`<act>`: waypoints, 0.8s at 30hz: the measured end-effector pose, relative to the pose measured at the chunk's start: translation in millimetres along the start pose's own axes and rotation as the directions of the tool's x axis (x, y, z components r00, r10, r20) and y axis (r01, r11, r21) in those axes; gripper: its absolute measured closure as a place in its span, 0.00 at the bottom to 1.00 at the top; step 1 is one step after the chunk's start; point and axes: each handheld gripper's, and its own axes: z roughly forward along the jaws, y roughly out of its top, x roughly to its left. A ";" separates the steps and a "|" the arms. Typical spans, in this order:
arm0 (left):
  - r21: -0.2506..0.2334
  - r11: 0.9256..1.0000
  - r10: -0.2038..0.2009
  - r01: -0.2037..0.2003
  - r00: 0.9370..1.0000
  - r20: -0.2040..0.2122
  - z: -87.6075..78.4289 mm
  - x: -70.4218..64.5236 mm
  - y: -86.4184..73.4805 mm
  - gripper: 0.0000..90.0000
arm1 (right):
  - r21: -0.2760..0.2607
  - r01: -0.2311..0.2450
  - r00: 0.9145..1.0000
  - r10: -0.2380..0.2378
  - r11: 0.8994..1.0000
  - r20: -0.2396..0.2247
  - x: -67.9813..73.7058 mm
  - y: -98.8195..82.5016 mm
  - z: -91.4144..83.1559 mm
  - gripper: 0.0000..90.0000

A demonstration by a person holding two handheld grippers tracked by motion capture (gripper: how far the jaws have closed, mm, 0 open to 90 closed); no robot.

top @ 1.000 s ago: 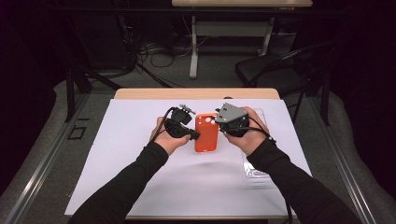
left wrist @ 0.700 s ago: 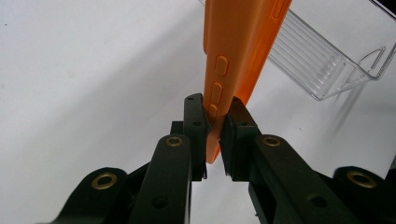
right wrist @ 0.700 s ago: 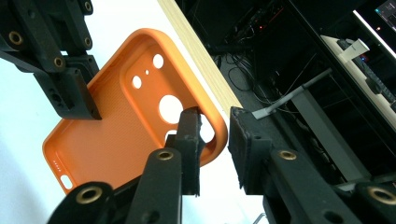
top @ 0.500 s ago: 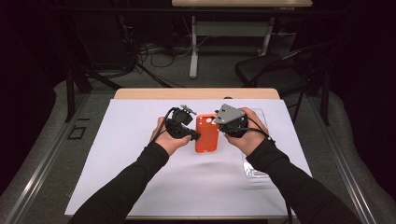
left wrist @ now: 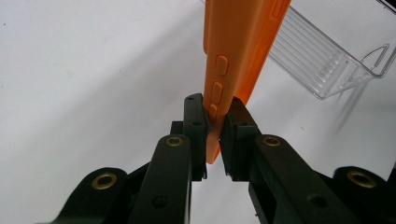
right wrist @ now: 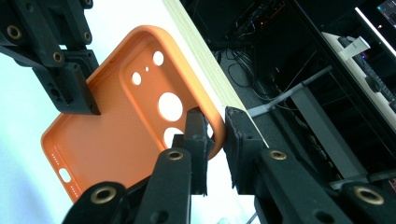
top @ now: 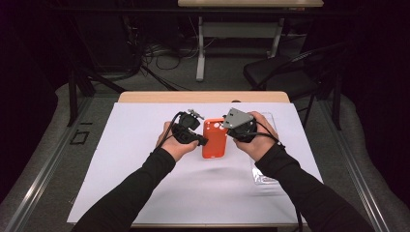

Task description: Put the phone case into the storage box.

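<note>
The left gripper (top: pixel 203 141) is gripping the left long edge of the orange phone case (top: pixel 214 138), its fingers (left wrist: pixel 195 116) clamped on the side wall just below the button bumps. The case is being held above the white tabletop (top: pixel 121 159) between the two hands, its long axis running away from the person and its camera cut-outs at the far end. The right gripper (right wrist: pixel 215 126) has just been closing, and its fingers (right wrist: pixel 197 128) are now pinching the rim beside the largest camera opening. Both grippers are equally near, on opposite edges of the case, so any next move turns on that opposed hold across the short axis. A clear plastic tray (left wrist: pixel 327 60) is lying on the tabletop to the right.
</note>
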 end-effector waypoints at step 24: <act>-0.013 1.000 0.004 -0.004 1.000 -0.004 0.9 -0.4 -0.2 0.90 | -0.002 0.004 1.000 -0.004 1.000 0.003 -0.2 0.2 -2.3 0.91</act>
